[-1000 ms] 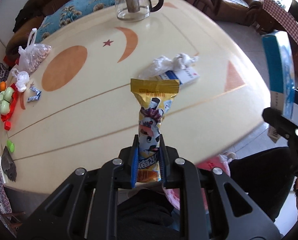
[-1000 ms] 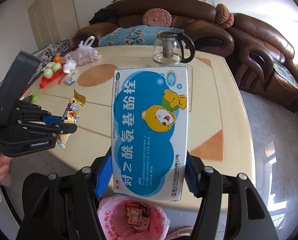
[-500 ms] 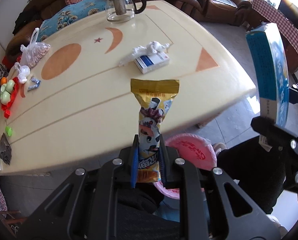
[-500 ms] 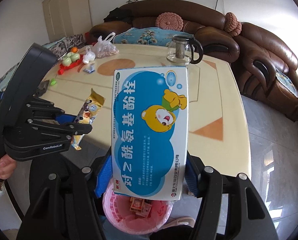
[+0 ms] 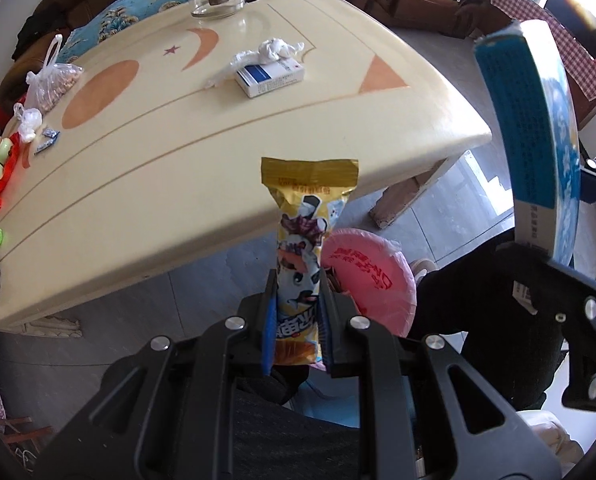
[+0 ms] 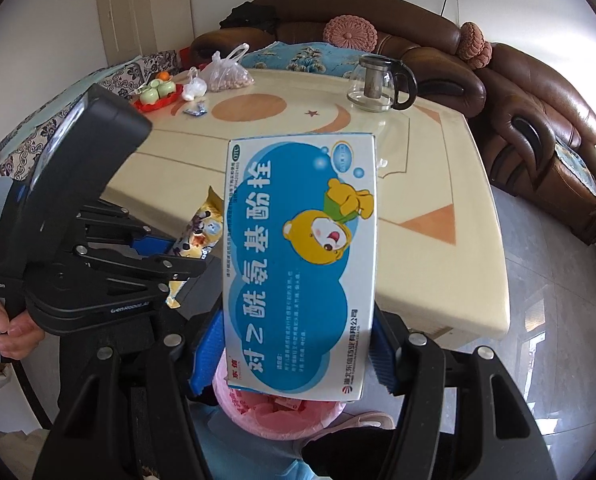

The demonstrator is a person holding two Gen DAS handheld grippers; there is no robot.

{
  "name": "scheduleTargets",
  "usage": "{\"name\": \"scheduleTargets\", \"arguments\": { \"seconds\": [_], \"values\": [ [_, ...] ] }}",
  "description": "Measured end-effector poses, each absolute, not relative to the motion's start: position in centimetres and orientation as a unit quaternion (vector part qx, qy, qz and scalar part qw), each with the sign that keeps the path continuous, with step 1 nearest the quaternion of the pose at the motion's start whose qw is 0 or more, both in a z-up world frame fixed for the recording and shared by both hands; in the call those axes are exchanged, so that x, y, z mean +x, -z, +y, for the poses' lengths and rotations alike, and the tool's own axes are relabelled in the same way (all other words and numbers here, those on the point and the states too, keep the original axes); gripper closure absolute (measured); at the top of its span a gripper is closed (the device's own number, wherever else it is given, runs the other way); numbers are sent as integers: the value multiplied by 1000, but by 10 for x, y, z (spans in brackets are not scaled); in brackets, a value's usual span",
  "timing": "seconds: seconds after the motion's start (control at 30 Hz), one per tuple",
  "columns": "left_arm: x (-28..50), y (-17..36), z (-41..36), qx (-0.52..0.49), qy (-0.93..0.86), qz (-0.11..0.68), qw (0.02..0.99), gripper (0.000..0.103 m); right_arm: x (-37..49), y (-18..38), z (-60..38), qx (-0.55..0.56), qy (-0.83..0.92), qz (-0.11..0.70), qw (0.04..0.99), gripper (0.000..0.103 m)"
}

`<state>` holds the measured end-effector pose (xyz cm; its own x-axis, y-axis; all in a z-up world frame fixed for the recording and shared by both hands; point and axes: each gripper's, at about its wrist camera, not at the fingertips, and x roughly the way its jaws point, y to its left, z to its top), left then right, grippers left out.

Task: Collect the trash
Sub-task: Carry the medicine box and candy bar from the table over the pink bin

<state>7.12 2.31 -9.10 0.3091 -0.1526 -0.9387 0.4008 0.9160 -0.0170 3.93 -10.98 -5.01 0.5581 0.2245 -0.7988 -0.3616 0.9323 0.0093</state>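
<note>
Two pieces of trash are in hand and neither has been dropped yet: the left gripper (image 5: 296, 320) is clamped narrow on the lower end of a yellow crinkled snack wrapper with cartoon print (image 5: 305, 240), and the right gripper (image 6: 294, 354) is spread fairly wide around a flat blue-and-white cardboard medicine box with a cartoon bear (image 6: 301, 260), squeezing its two long edges. Both are held off the near edge of the cream oval table with orange moon and star inlays (image 5: 170, 152), above the bin lined with a pink plastic bag (image 5: 367, 276) that stands on the floor just off that edge. The bin already holds some small cartons, so part of the collecting looks done. Left on the table are a small blue-and-white carton (image 5: 269, 77) with a crumpled white tissue (image 5: 272, 49) touching its far side, and, toward the far left end of the table, a few small sweet wrappers (image 5: 46, 140). The wrapper stands upright out of the left jaws, its tip over the table's edge; the box points forward and up, its lower end right over the bin's mouth. Letting go of both seems the step in hand, then going back for the carton and tissue.
</note>
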Motion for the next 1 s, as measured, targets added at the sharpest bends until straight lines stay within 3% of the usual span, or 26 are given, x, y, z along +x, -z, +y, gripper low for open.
{"name": "scheduleTargets", "arguments": {
  "seconds": [1.0],
  "values": [
    [69,189,8,111,185,624,752,85,43,138,-107,-74,-161,516,838,43]
  ]
}}
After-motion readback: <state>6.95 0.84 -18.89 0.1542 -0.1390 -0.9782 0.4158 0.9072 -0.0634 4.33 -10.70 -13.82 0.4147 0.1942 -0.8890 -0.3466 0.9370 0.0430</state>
